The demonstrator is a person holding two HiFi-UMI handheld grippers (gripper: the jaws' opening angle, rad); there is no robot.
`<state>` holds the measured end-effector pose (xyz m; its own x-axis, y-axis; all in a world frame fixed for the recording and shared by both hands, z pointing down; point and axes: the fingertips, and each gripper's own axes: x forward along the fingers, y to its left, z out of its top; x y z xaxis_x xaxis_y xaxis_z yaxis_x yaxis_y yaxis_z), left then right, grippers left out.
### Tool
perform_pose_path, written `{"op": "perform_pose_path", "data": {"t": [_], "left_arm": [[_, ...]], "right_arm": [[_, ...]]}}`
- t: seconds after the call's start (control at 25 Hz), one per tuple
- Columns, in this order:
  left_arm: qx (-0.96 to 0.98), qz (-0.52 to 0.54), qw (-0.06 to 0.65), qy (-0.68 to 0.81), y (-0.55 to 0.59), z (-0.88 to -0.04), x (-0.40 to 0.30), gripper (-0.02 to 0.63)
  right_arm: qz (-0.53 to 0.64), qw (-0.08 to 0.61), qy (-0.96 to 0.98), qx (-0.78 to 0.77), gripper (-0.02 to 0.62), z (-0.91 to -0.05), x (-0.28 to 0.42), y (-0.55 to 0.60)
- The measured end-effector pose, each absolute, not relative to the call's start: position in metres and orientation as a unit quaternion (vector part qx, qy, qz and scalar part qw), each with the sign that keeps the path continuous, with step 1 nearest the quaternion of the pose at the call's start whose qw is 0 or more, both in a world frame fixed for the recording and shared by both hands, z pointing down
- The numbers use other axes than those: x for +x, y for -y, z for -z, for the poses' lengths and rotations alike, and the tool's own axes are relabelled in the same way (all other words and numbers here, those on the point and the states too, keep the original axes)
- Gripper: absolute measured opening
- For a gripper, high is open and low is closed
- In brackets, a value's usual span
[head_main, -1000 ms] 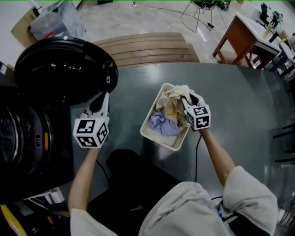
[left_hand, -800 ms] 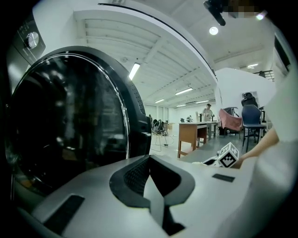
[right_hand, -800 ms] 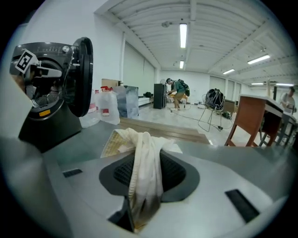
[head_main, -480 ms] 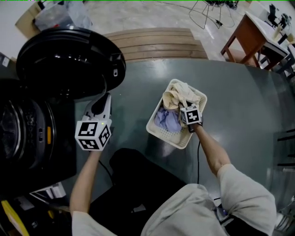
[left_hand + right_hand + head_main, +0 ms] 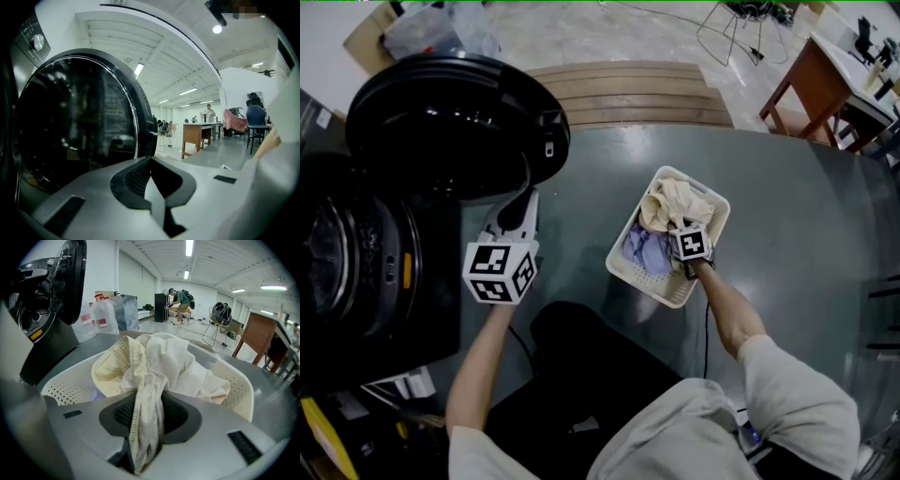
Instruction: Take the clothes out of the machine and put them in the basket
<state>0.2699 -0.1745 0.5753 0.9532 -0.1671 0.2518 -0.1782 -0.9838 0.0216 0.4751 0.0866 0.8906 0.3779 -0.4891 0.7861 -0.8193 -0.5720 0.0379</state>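
things at the frame's edges
wooden slats (image 5: 628, 89) top centre, brown table (image 5: 811, 80) upper right, plastic bags (image 5: 431, 33) upper left.

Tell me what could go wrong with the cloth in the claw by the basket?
1. The right claw pinches the cream crumpled cloth. If it lifts without opening, the cloth may come back out of the white perforated plastic basket.
2. The cloth is heaped above the basket's rim, so part of it might slide over the side.
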Motion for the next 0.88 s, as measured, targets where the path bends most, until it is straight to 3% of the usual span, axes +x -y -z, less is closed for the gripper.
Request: {"op": "perform_pose_path", "data": {"t": [0.2,0.4,0.88], "left_arm": [[0.988,-0.123,0.023,0.085,0.173,-0.573,0.274,0.020],[0.989,-0.123,0.021,0.082,0.172,-0.571,0.279,0.020],[0.988,-0.120,0.025,0.094,0.182,-0.564,0.272,0.020]], "right_arm": [[-0.381,0.194,0.412,0.804,0.205,-0.882,0.476,-0.087],[-0.333,0.178,0.429,0.821,0.370,-0.854,0.480,-0.087],[-0.215,0.116,0.455,0.856,0.390,-0.749,0.469,-0.091]]}}
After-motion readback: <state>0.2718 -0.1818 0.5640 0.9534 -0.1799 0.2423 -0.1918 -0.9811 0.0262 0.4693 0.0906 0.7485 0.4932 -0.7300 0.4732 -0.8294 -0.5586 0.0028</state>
